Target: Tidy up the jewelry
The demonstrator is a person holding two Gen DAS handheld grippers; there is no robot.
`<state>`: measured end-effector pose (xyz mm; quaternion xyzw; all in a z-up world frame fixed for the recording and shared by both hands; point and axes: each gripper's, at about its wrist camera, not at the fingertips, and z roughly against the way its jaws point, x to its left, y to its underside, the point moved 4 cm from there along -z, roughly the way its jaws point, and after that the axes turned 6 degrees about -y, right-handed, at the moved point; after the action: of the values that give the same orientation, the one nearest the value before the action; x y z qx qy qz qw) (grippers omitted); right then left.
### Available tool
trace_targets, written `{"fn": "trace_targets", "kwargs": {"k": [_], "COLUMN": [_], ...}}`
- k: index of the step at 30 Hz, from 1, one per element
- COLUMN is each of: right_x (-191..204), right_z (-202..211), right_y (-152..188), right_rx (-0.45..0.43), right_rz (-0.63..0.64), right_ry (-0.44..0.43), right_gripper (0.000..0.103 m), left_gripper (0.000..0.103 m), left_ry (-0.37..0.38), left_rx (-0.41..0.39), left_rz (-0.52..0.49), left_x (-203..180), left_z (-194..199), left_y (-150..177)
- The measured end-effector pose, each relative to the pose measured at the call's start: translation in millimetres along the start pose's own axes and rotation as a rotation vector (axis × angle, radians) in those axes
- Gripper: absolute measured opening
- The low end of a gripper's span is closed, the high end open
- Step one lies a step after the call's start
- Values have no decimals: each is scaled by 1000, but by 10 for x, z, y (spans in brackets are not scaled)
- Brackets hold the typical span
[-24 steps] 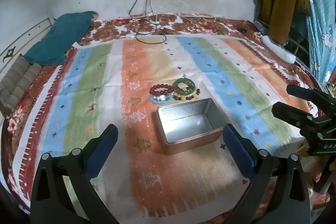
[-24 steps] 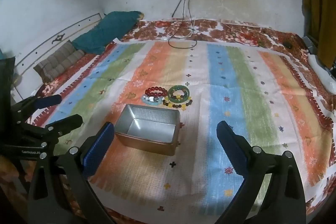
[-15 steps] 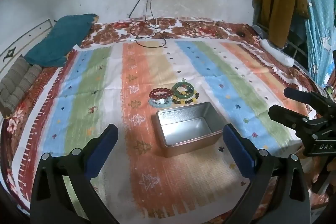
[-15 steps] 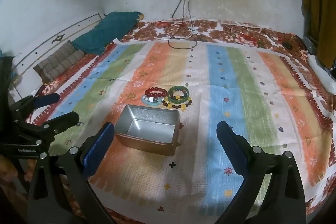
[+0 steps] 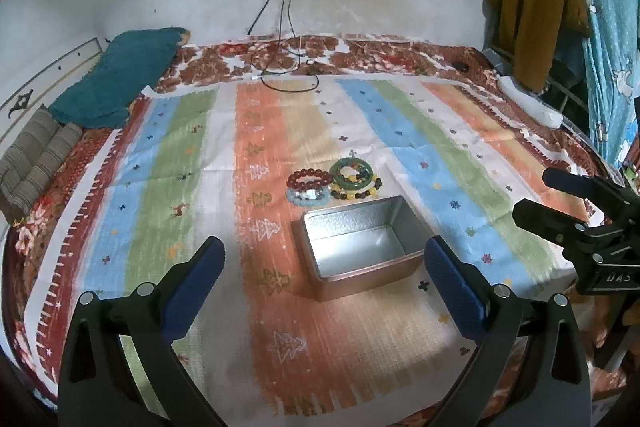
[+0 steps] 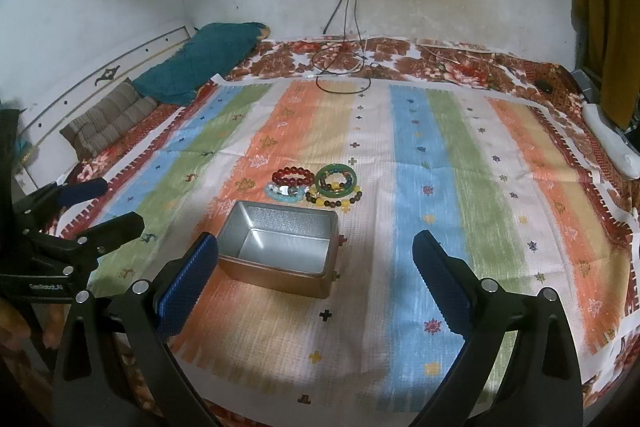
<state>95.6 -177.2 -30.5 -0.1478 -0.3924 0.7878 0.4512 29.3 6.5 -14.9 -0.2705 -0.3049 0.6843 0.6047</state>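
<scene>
An open metal tin [image 5: 360, 281] [image 6: 276, 279] sits empty on the striped cloth. Just behind it lie several bracelets: red beads [image 5: 310, 178] [image 6: 292, 175], light blue beads [image 5: 308, 195] [image 6: 282, 193], a green bangle [image 5: 354, 173] [image 6: 336, 179] and yellow-and-dark beads [image 5: 358, 191] [image 6: 334, 201]. My left gripper [image 5: 323, 247] [image 6: 120, 203] hovers open on the near side of the tin. My right gripper [image 6: 315, 241] [image 5: 531, 191] is likewise open to the right. Nothing is between either pair of fingers.
The striped cloth [image 5: 180, 187] covers a floral bedspread [image 6: 400, 55]. A teal pillow [image 5: 116, 83] and a striped cushion [image 5: 36, 163] lie at the far left. Cables [image 5: 288, 75] trail from a wall socket. Clothes [image 5: 536, 7] hang at the right.
The left wrist view has drifted slightly, so the tin sits a touch lower in frame. Both grippers stay open. The tin and bracelets have not moved.
</scene>
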Motion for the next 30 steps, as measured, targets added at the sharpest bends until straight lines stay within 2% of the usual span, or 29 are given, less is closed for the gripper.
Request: {"fn": "trace_targets", "kwargs": {"k": [6, 7, 21, 30], "right_x": [-15, -19, -57, -41], "right_z": [-11, 1, -32, -66], "right_y": [-6, -5, 22, 32], "right_rx": [1, 2, 13, 21], "right_rz": [0, 0, -6, -4], "right_ry": [0, 1, 14, 17], "right_gripper": [99, 99, 99, 99], "left_gripper": [97, 97, 97, 97], "left_ry": [-10, -11, 8, -9], "left_rx": [-3, -8, -5, -2], "left_rz": [-9, -11, 11, 9], "left_x": [16, -37, 69, 53], "left_z": [-10, -16, -1, -19], "left_y": [-50, 61, 73, 84]}}
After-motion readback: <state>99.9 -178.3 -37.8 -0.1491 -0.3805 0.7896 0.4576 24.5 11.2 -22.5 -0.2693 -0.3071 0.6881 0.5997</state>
